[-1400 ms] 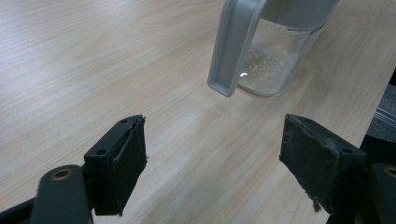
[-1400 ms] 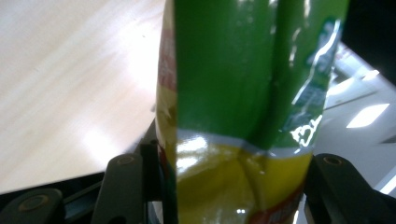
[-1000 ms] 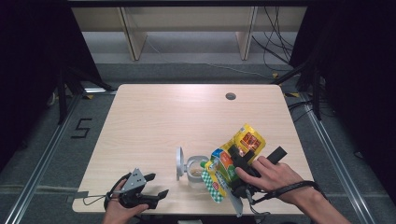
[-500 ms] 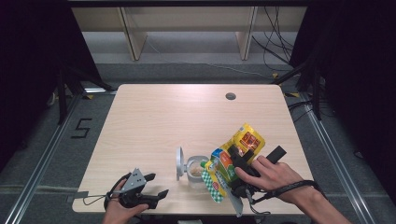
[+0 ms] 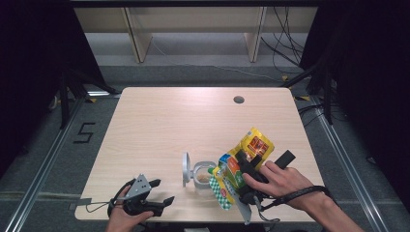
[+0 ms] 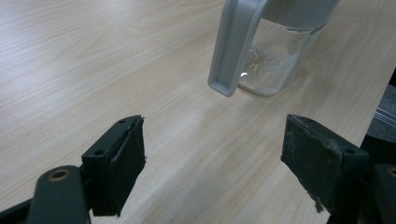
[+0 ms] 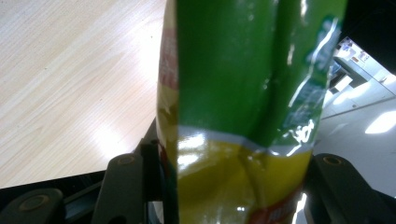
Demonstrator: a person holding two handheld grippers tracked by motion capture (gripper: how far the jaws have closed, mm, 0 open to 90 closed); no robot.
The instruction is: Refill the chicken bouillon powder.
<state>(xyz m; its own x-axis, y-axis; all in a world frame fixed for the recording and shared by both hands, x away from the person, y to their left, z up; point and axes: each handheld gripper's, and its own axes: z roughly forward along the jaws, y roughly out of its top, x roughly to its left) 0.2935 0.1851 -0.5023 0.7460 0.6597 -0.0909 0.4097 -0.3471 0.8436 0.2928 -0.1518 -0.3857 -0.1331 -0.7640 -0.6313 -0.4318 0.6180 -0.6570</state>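
Between the jaws of the right gripper (image 7: 229, 186) stands a snack pouch (image 7: 243, 107), yellow low down and green above; the jaws are closed on it from both sides, and its foil creases just above where they press. In the high view the same right gripper (image 5: 244, 181) sits under the person's right hand (image 5: 285, 181) at the near right of the table (image 5: 159, 125), and the pouch (image 5: 241, 166) runs out from the jaws on a slant, its green and checkered end tipped over the mouth of a clear jar (image 5: 203, 175) just past the jaw tips. A little pale, grainy content lies in the bottom of the jar. Its grey lid (image 5: 185, 169) stands on edge beside it, on the side away from the pouch. The left gripper (image 6: 212, 168) has its jaws wide apart with nothing but bare tabletop between them; ahead of them and a little toward the right-hand jaw stands the jar (image 6: 275, 56), the grey lid (image 6: 236, 44) hanging down its near side. From above, the left gripper (image 5: 162, 192) rests near the table's front edge in the left hand (image 5: 126, 212), well apart from the jar. Beyond the jaws the far half of the table lies bare except for a small round hole (image 5: 238, 100) near its back edge.
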